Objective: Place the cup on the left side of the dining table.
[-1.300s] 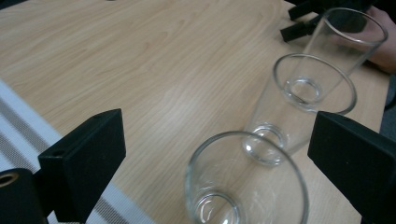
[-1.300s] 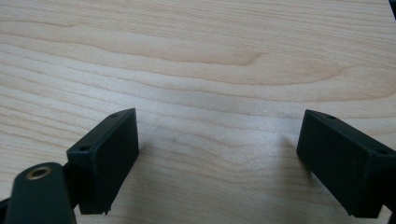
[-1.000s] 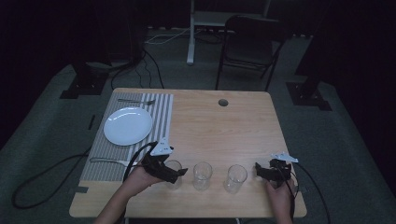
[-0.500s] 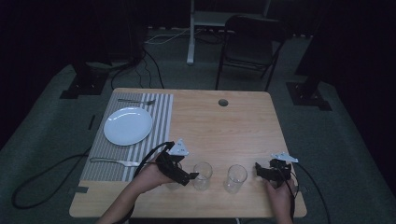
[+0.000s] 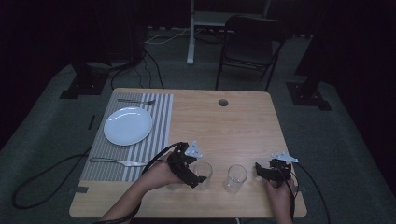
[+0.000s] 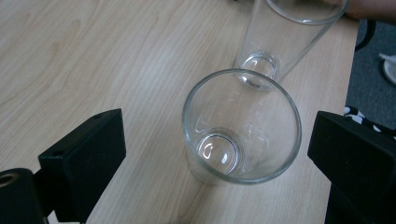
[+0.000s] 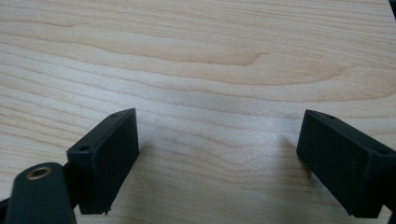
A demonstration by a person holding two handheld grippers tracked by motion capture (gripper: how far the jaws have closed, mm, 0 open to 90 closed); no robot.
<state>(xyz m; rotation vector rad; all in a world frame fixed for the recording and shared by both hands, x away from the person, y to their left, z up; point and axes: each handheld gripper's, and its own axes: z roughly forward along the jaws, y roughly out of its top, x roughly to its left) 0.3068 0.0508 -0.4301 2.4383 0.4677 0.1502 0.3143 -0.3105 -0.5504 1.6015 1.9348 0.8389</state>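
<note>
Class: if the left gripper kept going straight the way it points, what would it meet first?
Probably the nearer empty glass, standing between the open jaws of the left gripper. The second glass stands just beyond it.

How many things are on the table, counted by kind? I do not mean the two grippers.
Glasses: 2
Plate: 1
Cutlery pieces: 2
Striped placemat: 1
Total: 6

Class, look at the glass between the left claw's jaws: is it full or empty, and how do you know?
Empty. The glass stands upright with its bare base visible through the open mouth, no liquid inside, and the left claw is open around it.
</note>
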